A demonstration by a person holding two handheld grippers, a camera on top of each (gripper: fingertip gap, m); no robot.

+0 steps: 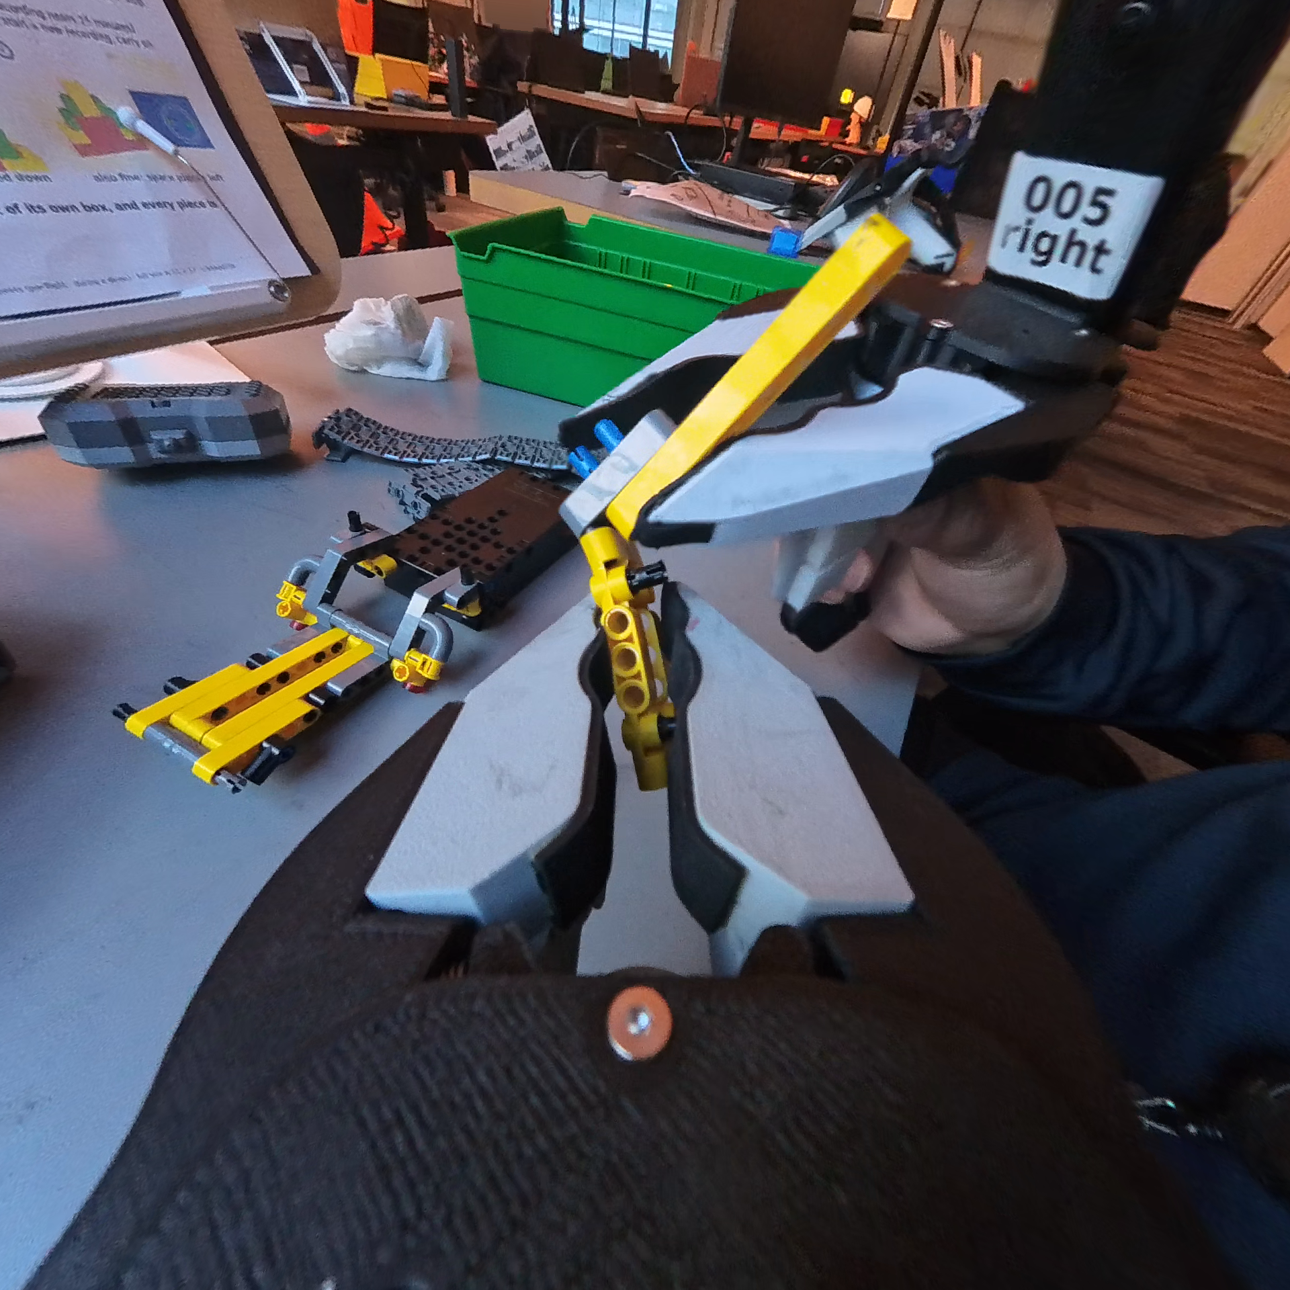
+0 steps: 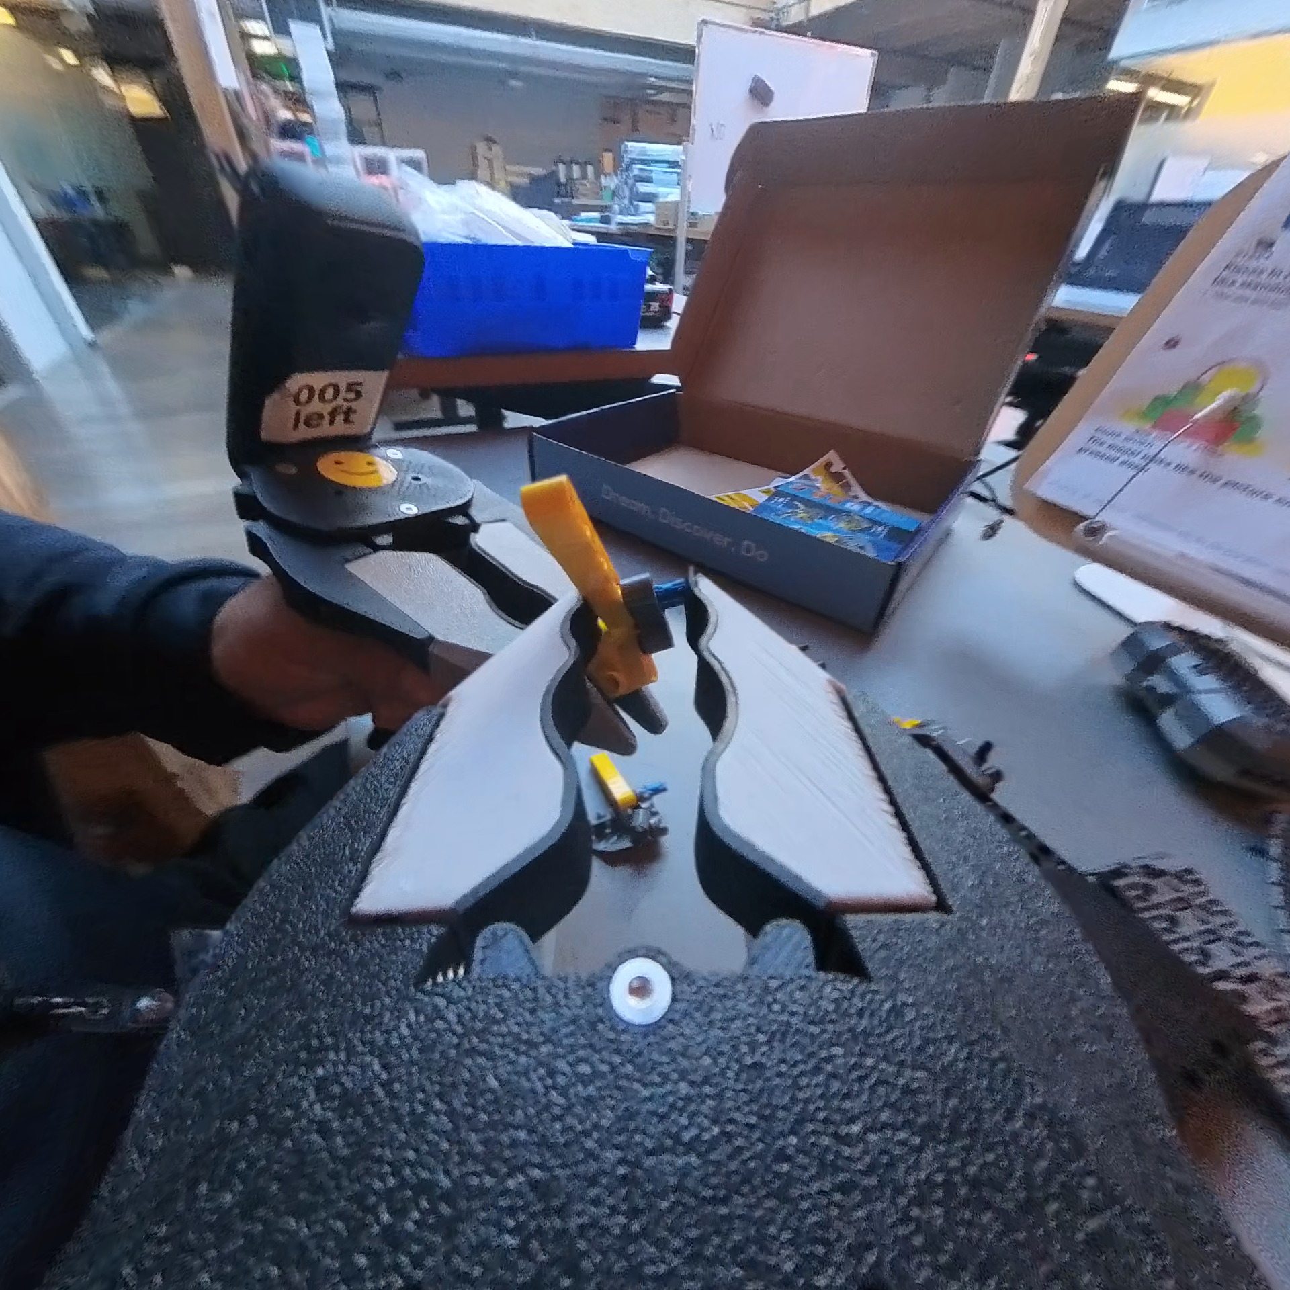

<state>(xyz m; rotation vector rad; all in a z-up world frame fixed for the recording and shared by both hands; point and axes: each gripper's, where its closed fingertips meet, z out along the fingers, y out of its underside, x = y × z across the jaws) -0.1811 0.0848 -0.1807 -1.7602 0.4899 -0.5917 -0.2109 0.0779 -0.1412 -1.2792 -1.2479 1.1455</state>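
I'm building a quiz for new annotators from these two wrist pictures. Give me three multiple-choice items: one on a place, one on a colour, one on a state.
1. Where does the bin stand?
A. on the table behind the black plate
B. on the floor
C. inside the cardboard box

2. What colour is the long flat beam of the held toy-brick assembly?
A. red
B. yellow
C. white

3. What state is the left gripper in?
A. wide open, empty
B. lying flat on the table
C. shut on the perforated lower part of the assembly

Answers
1: A, the green bin sits on the grey table beyond the plate.
2: B, the beam is yellow in both views.
3: C, its fingers press either side of the yellow beam with holes, while the right gripper closes around the upper part.
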